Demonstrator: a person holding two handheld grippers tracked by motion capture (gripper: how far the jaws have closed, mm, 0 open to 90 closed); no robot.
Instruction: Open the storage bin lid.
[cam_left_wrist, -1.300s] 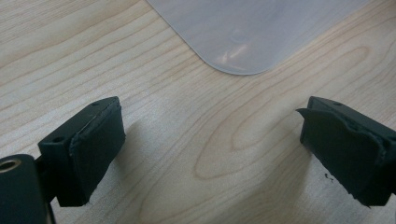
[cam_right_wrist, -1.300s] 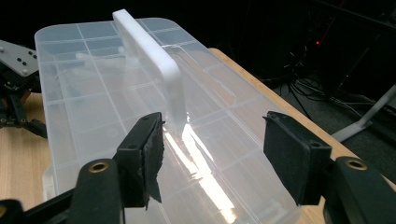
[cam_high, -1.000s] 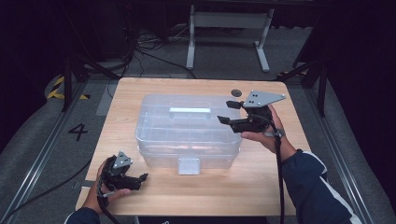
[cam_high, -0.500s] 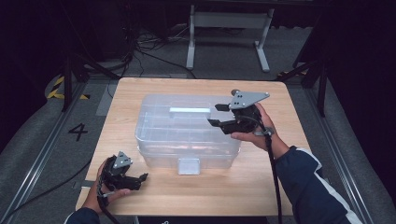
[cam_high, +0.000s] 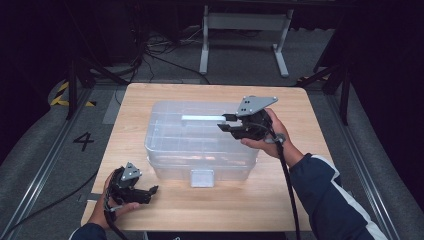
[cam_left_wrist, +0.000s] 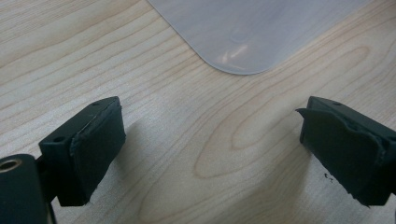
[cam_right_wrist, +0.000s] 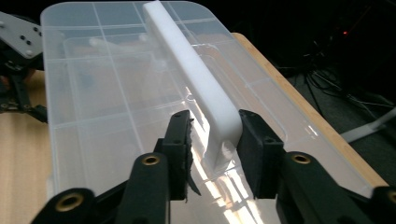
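My left claw (cam_high: 148, 190) rests on the table (cam_high: 310, 125) at its near left corner, jaws spread wide with nothing between them, only bare wood and the near left corner of the clear box (cam_left_wrist: 252, 32) just ahead; I judge I am keeping it parked there, clear of the work but close enough to steady the box if it slides. In the middle of the table sits the box (cam_high: 200, 145), lid on, its white handle (cam_right_wrist: 196, 79) running along the top. From the right, my right claw (cam_right_wrist: 212, 140) reaches over the lid, its jaws having just been closing with the near end of the handle between them; one pad (cam_right_wrist: 250, 140) looks pressed to the handle's side, the other pad (cam_right_wrist: 180, 140) sits just beside it, so I cannot tell whether the grip is firm yet. Taking the handle at its end probably lets me lift or pull the box.
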